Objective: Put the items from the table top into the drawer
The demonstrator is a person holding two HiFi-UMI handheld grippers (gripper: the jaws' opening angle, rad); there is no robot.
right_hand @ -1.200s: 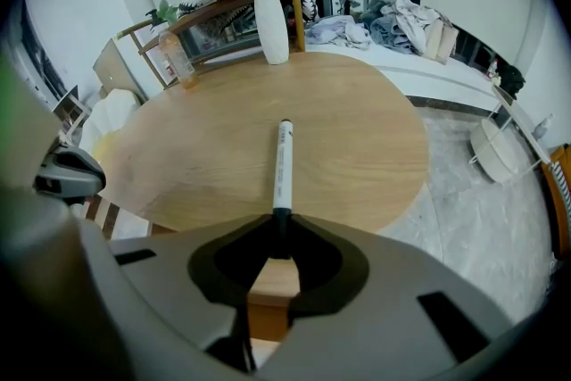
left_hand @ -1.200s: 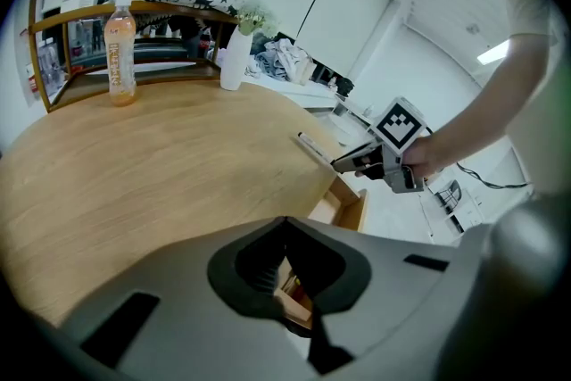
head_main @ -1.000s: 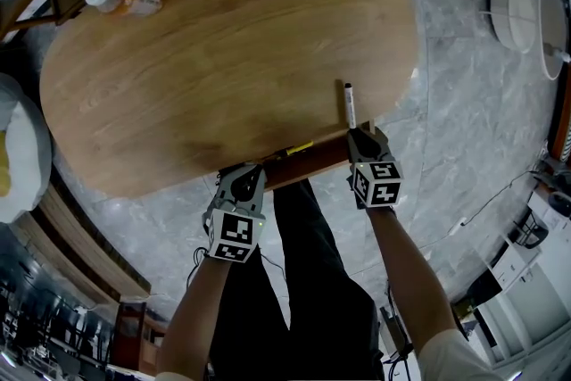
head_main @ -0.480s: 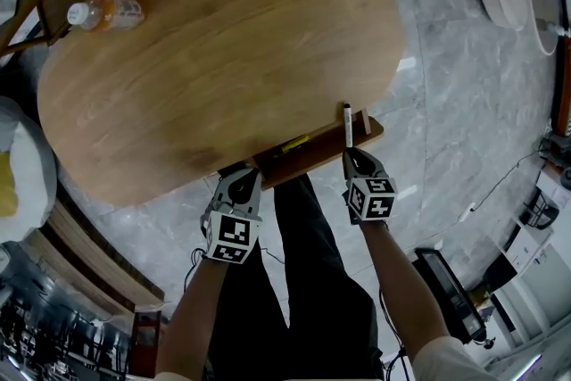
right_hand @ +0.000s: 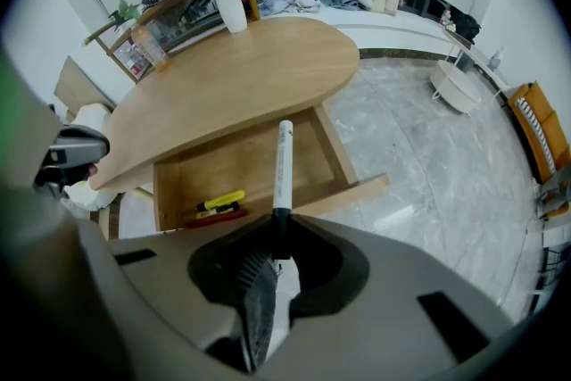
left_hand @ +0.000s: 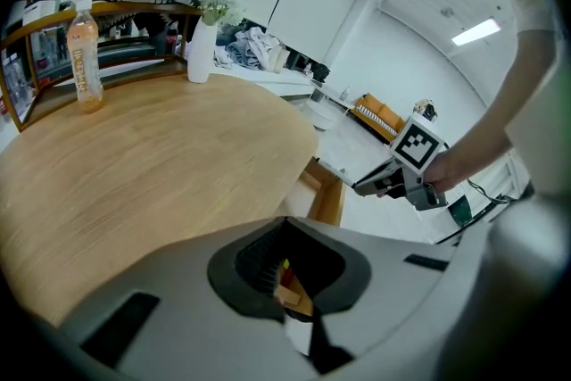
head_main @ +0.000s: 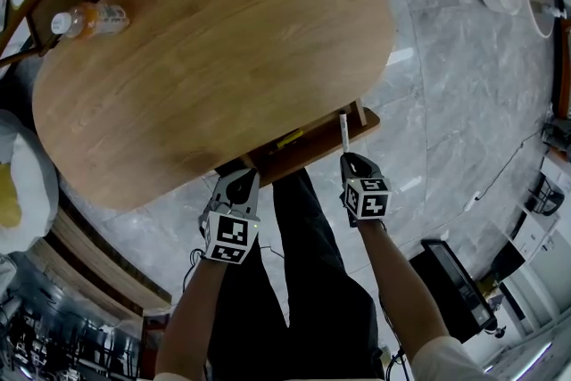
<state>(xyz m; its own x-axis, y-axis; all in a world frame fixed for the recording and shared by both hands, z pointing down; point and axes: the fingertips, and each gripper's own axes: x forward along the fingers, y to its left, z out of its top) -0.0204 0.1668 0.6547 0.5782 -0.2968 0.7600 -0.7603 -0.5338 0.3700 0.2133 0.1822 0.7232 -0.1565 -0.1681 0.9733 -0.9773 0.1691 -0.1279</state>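
Marker moved off table, right gripper holding it over drawer

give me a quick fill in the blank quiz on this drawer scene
The right gripper holds a marker with a ___ barrel.
The drawer under the table top stands ___.
A ___ pen lies inside the drawer.
The bottle on the table top holds ___ liquid.
Missing words: white, open, yellow, orange.

The oval light-brown wooden tabletop and the open wooden drawer look smooth and matt, grain showing. The grey veined stone floor is glossy; the slim white marker looks plastic.
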